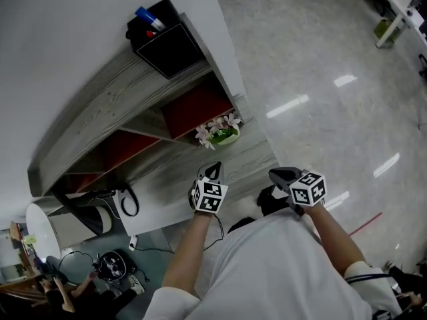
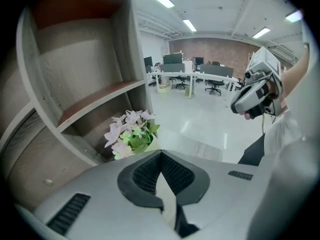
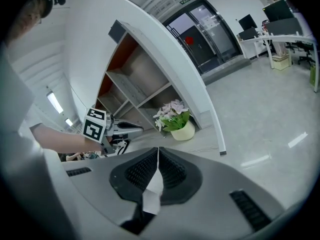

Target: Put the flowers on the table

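The flowers (image 1: 219,131) are seen standing at the end of the bottom shelf (image 1: 167,169), apart from the left claw (image 1: 212,173) and right claw (image 1: 283,176), both pressed together and empty, so the reach is judged in hand, and next a claw must be spread around the pot (image 3: 186,130).

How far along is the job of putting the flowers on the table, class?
Done: nothing visible; the flowers stand in their pot by the shelf unit's lower compartment. In hand: nothing; the left claw and right claw are both shut and empty, short of the pot. Left: open a claw, grip the pot, carry it and set it down.
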Demonstrator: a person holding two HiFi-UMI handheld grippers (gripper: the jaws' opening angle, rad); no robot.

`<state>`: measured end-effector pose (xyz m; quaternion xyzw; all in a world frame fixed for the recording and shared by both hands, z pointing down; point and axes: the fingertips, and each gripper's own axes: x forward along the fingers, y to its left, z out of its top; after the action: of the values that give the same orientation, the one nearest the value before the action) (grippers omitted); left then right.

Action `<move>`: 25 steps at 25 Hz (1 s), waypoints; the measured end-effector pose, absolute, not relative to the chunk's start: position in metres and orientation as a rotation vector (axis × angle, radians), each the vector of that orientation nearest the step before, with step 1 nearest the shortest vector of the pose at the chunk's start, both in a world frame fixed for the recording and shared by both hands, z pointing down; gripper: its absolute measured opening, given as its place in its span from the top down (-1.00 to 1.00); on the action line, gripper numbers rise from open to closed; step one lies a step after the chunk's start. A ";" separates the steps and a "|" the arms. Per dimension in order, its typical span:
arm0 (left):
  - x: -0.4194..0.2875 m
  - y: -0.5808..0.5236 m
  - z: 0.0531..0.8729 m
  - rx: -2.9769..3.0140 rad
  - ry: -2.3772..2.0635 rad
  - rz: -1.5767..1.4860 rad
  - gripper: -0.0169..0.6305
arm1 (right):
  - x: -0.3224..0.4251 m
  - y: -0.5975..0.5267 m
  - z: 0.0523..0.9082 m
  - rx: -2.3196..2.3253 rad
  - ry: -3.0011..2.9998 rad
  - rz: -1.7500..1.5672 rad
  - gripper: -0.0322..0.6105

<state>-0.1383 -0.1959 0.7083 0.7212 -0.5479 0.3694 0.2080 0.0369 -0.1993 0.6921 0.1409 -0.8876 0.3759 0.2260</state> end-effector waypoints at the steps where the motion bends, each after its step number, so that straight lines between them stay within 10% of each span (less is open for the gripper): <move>1: -0.137 -0.187 0.704 2.007 -1.527 1.005 0.92 | 0.035 -0.193 0.690 0.388 -2.448 1.024 0.83; 25: -0.084 0.075 0.617 2.058 -1.484 0.381 0.92 | 0.043 0.017 0.616 0.492 -2.554 0.675 0.84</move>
<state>-0.0839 0.0747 0.6172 0.7692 -0.5545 0.1424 0.2838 0.0430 0.0166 0.6164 0.1783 -0.9261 0.2447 0.2253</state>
